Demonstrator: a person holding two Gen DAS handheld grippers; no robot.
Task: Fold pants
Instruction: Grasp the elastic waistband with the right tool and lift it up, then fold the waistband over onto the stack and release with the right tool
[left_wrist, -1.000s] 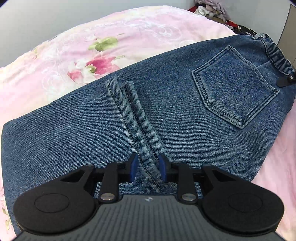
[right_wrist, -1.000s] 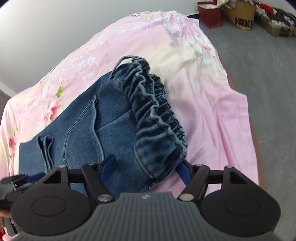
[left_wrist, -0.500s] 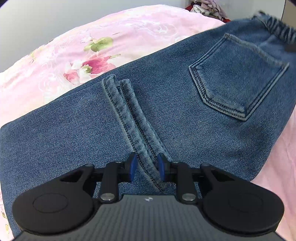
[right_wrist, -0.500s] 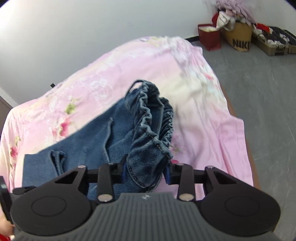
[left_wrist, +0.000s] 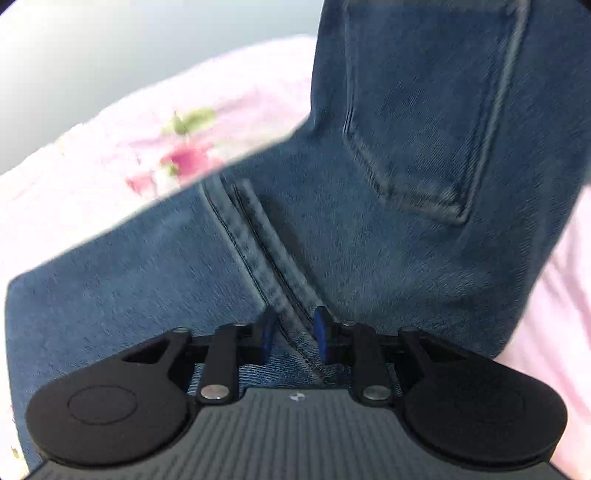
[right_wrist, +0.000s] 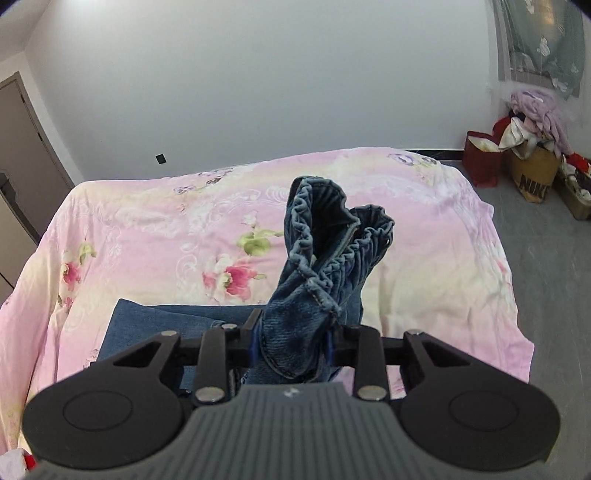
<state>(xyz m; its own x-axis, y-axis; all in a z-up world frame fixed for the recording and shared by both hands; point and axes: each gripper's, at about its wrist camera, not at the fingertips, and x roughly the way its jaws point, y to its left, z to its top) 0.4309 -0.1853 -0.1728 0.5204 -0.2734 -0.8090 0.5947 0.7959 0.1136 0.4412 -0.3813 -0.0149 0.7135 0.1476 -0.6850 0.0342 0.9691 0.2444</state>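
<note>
Nearest in the left wrist view, the left gripper (left_wrist: 293, 334) has matte black plastic arms and blue pads, and its jaws are clamped on the thick double-stitched hems of the jeans (left_wrist: 369, 266). The two hems (left_wrist: 258, 240) run side by side as raised ridges with dark thread lines, fading paler along the seams. The denim is mid-blue with a fine twill grain. To the left it lies flat on the bed; to the right it rises steeply out of the top of the frame, showing a back pocket (left_wrist: 428, 110) with doubled stitching and a pointed bottom. That part is blurred.

In the right wrist view, the right gripper (right_wrist: 293, 341) is closing its jaws on a bunch of denim, which fills the gap between the blue pads. Above the pads the gathered elastic waistband (right_wrist: 325, 236) stands up in ruffled folds, open like a mouth, clear of the bed. Below and to the left a flat stretch of leg rests on the bedsheet (right_wrist: 147, 229).

The sheet is pink with rose prints, smooth, and drapes over the bed's edges. Beyond the jeans it is bare up to the plain wall. Grey floor (right_wrist: 546, 295) lies open on the right, with bags and clothes (right_wrist: 532, 155) piled in the far corner.
</note>
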